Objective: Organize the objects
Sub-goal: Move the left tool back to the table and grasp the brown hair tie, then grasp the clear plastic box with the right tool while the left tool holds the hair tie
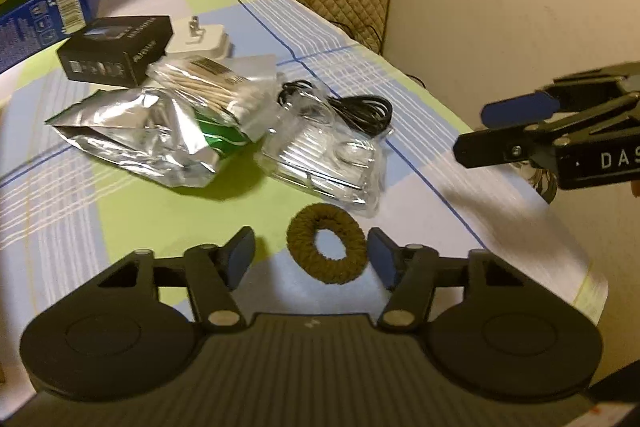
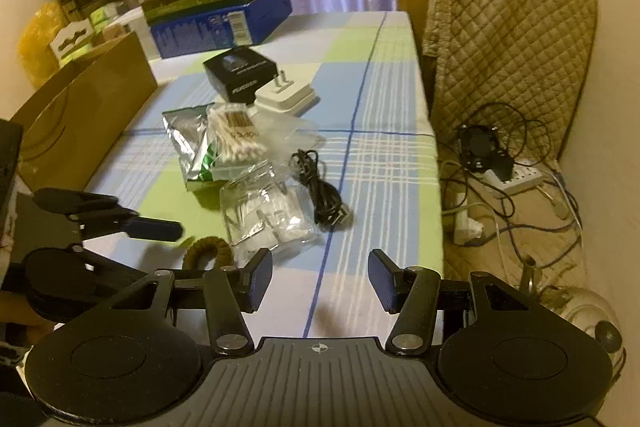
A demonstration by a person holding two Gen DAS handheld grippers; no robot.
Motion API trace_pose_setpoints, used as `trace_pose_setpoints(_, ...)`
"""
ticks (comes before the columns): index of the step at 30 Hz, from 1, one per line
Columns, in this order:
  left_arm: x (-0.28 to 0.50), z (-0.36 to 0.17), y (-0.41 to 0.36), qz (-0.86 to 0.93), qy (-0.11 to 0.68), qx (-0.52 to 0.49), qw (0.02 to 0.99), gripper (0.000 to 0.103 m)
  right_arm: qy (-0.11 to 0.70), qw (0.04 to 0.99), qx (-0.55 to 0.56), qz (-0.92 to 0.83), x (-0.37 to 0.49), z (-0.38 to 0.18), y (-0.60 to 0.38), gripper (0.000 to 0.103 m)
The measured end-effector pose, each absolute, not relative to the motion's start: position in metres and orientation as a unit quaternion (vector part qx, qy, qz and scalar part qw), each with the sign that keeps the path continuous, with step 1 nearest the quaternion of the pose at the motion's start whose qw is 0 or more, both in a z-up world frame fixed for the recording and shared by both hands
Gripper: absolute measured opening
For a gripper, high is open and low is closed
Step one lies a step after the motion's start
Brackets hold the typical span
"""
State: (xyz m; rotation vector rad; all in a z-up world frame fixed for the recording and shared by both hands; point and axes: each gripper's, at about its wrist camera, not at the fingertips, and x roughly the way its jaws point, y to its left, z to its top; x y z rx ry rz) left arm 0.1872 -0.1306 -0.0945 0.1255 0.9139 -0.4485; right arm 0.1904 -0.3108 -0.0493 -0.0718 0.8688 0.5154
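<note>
Nearest the left wrist camera, the left gripper (image 1: 311, 259) has its jaws spread wide, with the brown hair scrunchie (image 1: 327, 250) lying flat on the worktop (image 1: 120, 211) between the two pads, closer to the right pad (image 1: 382, 259) than to the left one, and touched by neither as far as I can tell.

Risk, as I judge it: because the scrunchie sits off-centre, closing now could let one pad nudge it sideways before the other arrives, so it may slide or fold rather than be caught. It is also soft and low, so pads held too high could close over it and miss.

Reading left to right beyond it lie a black box (image 1: 116, 51), a silver foil pouch (image 1: 136, 139), a bag of cotton swabs (image 1: 208, 87), a clear plastic packet (image 1: 324, 163) and a coiled black cable (image 1: 360, 111); a sweep forward could drag the packet.

To the right, the right gripper (image 2: 320, 283) hovers over bare cloth near the worktop's front edge, jaws released and empty, level and pointing along the worktop.
</note>
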Motion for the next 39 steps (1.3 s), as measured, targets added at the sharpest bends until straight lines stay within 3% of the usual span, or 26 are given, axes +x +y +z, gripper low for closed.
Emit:
trace_pose_setpoints(6, 0.188, -0.096, -0.122, -0.217, 0.443, 0.066, 0.868, 0.021, 0.42, 0.864, -0.056, 0.272, 0.196, -0.059, -0.293, 0.051)
trace_pose_setpoints(8, 0.188, -0.094, -0.111, -0.205, 0.448, 0.066, 0.868, 0.018, 0.42, 0.861, -0.066, 0.28, 0.198, -0.061, -0.284, 0.051)
trace_pose_setpoints(25, 0.182, -0.086, -0.047, -0.158, 0.45, 0.064, 0.877, 0.017, 0.428, 0.823, -0.194, 0.318, 0.22, -0.086, -0.21, 0.051)
trace_pose_setpoints(28, 0.184, -0.088, -0.049, -0.157, 0.451, 0.066, 0.876, 0.019, 0.43, 0.818, -0.221, 0.311, 0.219, -0.092, -0.202, 0.032)
trace_pose_setpoints(29, 0.184, -0.088, -0.048, -0.157, 0.45, 0.067, 0.876, 0.021, 0.429, 0.819, -0.224, 0.308, 0.218, -0.093, -0.201, 0.03)
trace_pose_setpoints(39, 0.187, -0.091, -0.047, -0.155, 0.446, 0.059, 0.88, 0.035, 0.451, 0.812, -0.204, 0.31, 0.22, -0.086, -0.199, 0.028)
